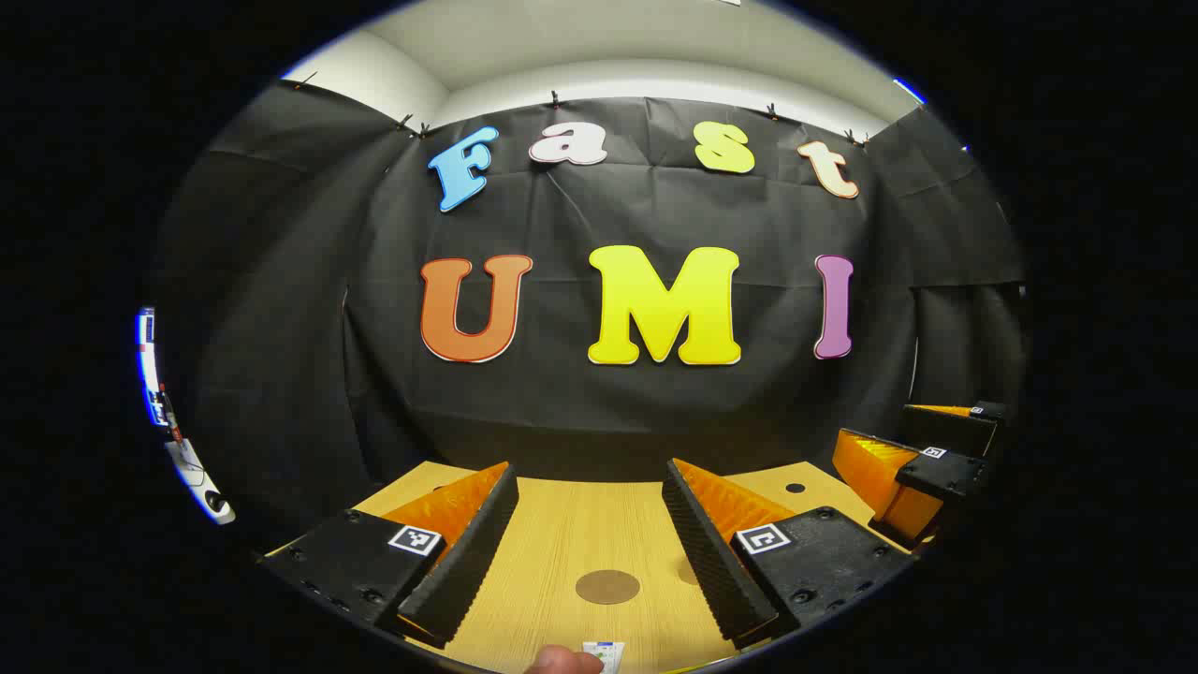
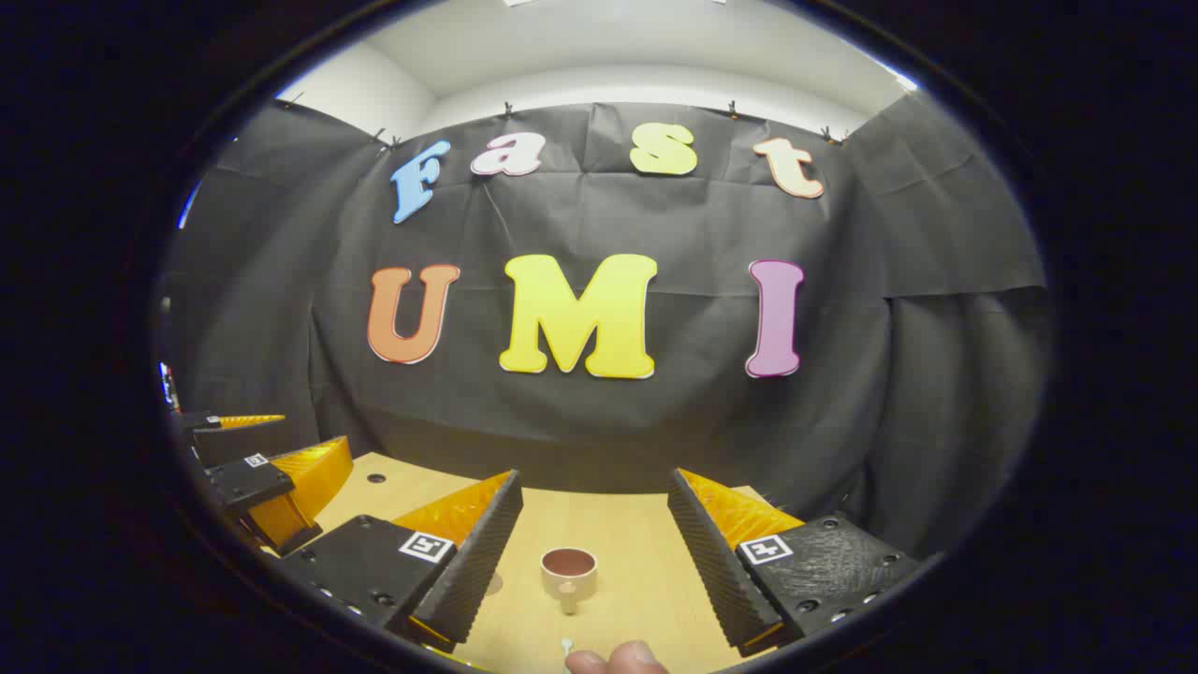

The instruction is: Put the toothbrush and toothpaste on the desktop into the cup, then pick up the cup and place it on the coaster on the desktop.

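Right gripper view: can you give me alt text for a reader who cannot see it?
The right tool hangs open over a light wooden desktop, with a small beige handled cup standing between its fingers but untouched. A fingertip shows at the bottom edge, and the other tool sits at far left.

Left claw [image 1: 590, 552] and right claw [image 2: 591, 552] agape, empty

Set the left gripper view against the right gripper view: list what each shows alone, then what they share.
Left gripper view alone: a round brown coaster on the desktop and a small tube end at the bottom edge. Right gripper view alone: an empty cup standing upright between the open right gripper. Shared: the wooden desktop, both grippers, the left gripper open too, holding nothing.
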Demonstrator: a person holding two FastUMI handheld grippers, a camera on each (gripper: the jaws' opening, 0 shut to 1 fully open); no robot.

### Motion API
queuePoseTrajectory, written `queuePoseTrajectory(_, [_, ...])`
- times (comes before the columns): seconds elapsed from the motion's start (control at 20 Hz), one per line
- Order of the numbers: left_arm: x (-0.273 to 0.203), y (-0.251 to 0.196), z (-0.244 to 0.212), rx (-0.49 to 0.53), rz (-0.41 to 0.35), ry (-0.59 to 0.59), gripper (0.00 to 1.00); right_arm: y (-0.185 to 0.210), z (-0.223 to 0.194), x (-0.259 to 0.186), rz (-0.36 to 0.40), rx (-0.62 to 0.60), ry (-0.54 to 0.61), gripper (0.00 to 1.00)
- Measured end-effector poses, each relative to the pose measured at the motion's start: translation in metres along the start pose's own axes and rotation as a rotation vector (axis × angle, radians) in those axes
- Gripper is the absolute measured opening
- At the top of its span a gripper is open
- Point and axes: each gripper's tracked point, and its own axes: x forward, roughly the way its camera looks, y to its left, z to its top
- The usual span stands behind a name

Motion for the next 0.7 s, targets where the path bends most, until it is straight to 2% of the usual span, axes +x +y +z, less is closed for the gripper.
queuePoseTrajectory(0.05, [0.000, 0.000, 0.000, 0.001, -0.003, 0.000, 0.98, 0.000, 0.000, -0.001, -0.001, -0.002, 0.002, 0.98])
queuePoseTrajectory(0.2, [-0.001, -0.005, -0.001, 0.008, -0.008, 0.001, 0.98, -0.004, -0.003, 0.000, -0.005, 0.005, 0.011, 0.95])
queuePoseTrajectory(0.65, [-0.001, -0.006, 0.002, 0.018, 0.011, -0.002, 0.98, -0.010, -0.007, 0.005, -0.014, 0.015, 0.021, 0.98])
queuePoseTrajectory(0.7, [-0.001, -0.006, 0.002, 0.019, 0.013, -0.002, 0.98, -0.010, -0.007, 0.004, -0.014, 0.017, 0.022, 0.95])
